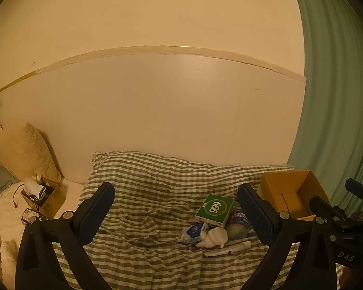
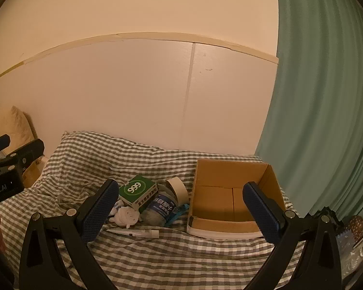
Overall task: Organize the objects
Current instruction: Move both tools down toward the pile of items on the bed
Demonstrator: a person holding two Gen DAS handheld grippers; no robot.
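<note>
Checked bed point(image 2: 157, 261): clutter pile beside empty cardboard box point(image 2: 232, 193). We hold left gripper point(image 1: 179, 212) and right gripper point(image 2: 181, 207) wide, empty. Nothing packed yet; next, grasp green 999 box point(image 2: 138, 189).

Dim, warm-tinted room, strong fisheye bend in both of my views.

I see a yellow-orange cast over everything; a soft sheen sits on the wall panel point(image 1: 200, 72), with no harsh glare. The cushion point(image 1: 24, 152) at far left throws a shadow onto the wall. The wall trim point(image 2: 133, 36) bows into an arc, and the corners go black. Fine print on the green box point(image 2: 138, 189) is soft and grainy.
</note>
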